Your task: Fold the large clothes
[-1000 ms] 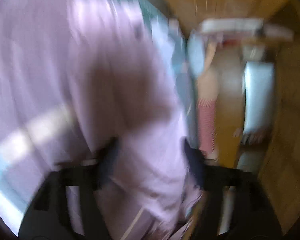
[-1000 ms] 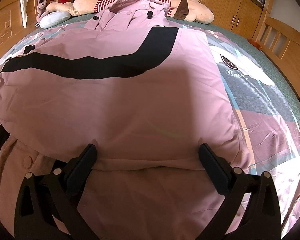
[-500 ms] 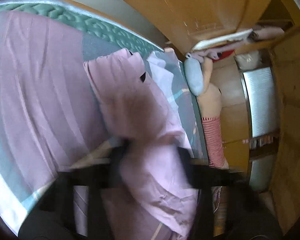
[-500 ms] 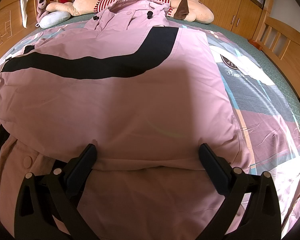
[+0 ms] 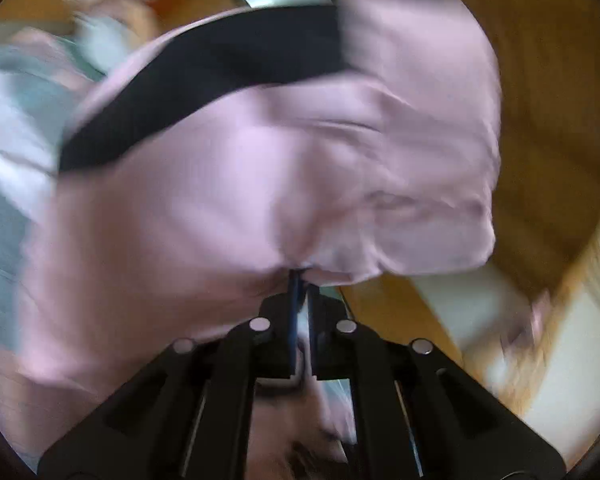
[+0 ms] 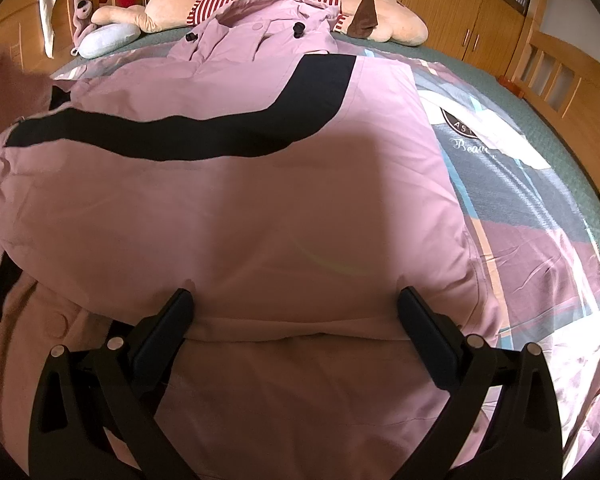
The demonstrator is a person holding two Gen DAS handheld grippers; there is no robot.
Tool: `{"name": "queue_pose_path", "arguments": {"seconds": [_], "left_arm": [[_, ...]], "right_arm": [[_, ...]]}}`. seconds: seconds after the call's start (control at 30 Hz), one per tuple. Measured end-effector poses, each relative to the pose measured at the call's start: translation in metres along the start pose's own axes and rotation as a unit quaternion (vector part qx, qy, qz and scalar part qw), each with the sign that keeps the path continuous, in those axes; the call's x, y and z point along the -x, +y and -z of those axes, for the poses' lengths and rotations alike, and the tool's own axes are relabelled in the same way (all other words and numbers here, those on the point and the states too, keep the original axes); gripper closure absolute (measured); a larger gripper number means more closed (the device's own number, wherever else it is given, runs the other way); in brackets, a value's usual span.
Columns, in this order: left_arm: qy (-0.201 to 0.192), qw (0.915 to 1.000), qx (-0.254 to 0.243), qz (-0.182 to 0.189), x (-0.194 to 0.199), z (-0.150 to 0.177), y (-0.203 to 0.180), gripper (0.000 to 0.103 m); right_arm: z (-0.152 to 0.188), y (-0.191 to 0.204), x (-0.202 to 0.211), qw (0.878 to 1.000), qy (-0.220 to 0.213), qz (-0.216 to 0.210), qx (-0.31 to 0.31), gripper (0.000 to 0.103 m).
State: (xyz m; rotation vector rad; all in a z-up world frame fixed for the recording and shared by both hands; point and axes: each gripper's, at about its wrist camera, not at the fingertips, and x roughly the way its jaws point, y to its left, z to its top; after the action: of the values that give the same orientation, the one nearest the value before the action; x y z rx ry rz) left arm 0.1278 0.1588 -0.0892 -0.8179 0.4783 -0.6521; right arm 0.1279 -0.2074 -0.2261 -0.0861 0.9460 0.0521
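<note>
Left tool (image 5: 302,280) now clamped on lifted pink coat (image 5: 260,184), right tool (image 6: 296,312) apart over it, plush toy (image 6: 384,20) beyond.

Beyond the black right tongs (image 6: 296,312) lies a pink coat (image 6: 240,208) with a wide black curved stripe (image 6: 204,136) and black buttons near the collar. To the right of these tongs the bedspread (image 6: 540,220) shows patches of grey, maroon, white and light blue over a green quilted mattress. Far ahead rests a cream plush toy (image 6: 396,24) in a red-and-white striped top, before orange-brown wooden cupboards. The black left tongs (image 5: 302,284) pinch the same pink cloth.
</note>
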Motion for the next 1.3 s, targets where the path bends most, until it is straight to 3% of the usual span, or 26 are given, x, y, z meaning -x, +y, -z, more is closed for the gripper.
{"name": "queue_pose_path", "arguments": {"seconds": [0.07,0.1,0.17,0.23,0.27,0.3,0.33,0.4,0.5,0.53,0.6,0.67,0.8,0.87,0.93,1.0,1.03,1.17,1.3], "left_arm": [[0.098,0.9942,-0.045,0.007,-0.054,0.039,-0.033,0.099],[0.157,0.9843,-0.079,-0.001,-0.082,0.066,-0.049,0.099],[0.231,0.9633,-0.134,-0.028,-0.116,0.107,-0.068,0.095],[0.261,0.9464,-0.177,-0.069,-0.13,0.133,-0.079,0.073],[0.262,0.9416,-0.192,-0.088,-0.129,0.14,-0.083,0.038],[0.253,0.9393,-0.204,-0.11,-0.127,0.14,-0.085,0.012],[0.233,0.942,-0.208,-0.123,-0.119,0.137,-0.085,0.008],[0.219,0.951,-0.181,-0.122,-0.108,0.123,-0.075,0.007],[0.195,0.957,-0.134,-0.168,-0.084,0.118,-0.047,0.007],[0.183,0.9561,-0.115,-0.197,-0.079,0.108,-0.032,0.007],[0.163,0.9534,-0.07,-0.244,-0.068,0.092,-0.006,0.007],[0.148,0.9587,-0.013,-0.243,-0.056,0.091,0.015,0.006],[0.161,0.9591,0.091,-0.214,-0.056,0.094,0.047,0.005],[0.174,0.9565,0.091,-0.216,-0.058,0.097,0.051,0.005],[0.176,0.9511,0.071,-0.244,-0.06,0.098,0.051,0.005],[0.171,0.9448,0.06,-0.273,-0.058,0.097,0.05,0.005],[0.167,0.9411,0.063,-0.287,-0.057,0.095,0.051,0.005],[0.155,0.9409,0.091,-0.287,-0.052,0.09,0.059,0.005],[0.172,0.933,0.074,-0.307,-0.059,0.095,0.059,0.005]], "right_arm": [[-0.003,-0.011,0.01,0.999,-0.02,-0.007,-0.032,0.001],[-0.006,-0.024,0.021,0.997,-0.044,-0.008,-0.068,0.001],[-0.009,-0.051,0.038,0.987,-0.08,-0.027,-0.14,0.001],[-0.007,-0.086,0.049,0.968,-0.096,-0.052,-0.226,0.001],[-0.005,-0.096,0.049,0.961,-0.096,-0.06,-0.251,0.001],[-0.001,-0.11,0.049,0.949,-0.1,-0.091,-0.285,0.001],[0.001,-0.118,0.047,0.938,-0.096,-0.116,-0.312,0.001],[0.006,-0.125,0.043,0.917,-0.089,-0.178,-0.346,0.001],[0.001,-0.108,0.039,0.907,-0.078,-0.255,-0.325,0.001],[-0.003,-0.097,0.038,0.911,-0.065,-0.272,-0.304,0.001],[-0.009,-0.07,0.032,0.929,-0.03,-0.274,-0.248,0.001],[-0.004,-0.048,0.028,0.946,-0.027,-0.241,-0.214,0.005],[0.001,-0.026,0.013,0.96,-0.002,-0.216,-0.177,0.02],[0.001,-0.023,0.012,0.964,-0.005,-0.208,-0.168,0.02],[0.003,-0.022,0.015,0.965,-0.017,-0.201,-0.168,0.031],[0.001,-0.036,0.009,0.959,-0.026,-0.216,-0.184,0.074],[-0.001,-0.04,0.009,0.955,-0.031,-0.225,-0.191,0.087],[-0.02,-0.049,0.033,0.955,-0.089,-0.221,-0.176,0.093],[-0.03,-0.065,0.05,0.95,-0.127,-0.216,-0.186,0.094]]}}
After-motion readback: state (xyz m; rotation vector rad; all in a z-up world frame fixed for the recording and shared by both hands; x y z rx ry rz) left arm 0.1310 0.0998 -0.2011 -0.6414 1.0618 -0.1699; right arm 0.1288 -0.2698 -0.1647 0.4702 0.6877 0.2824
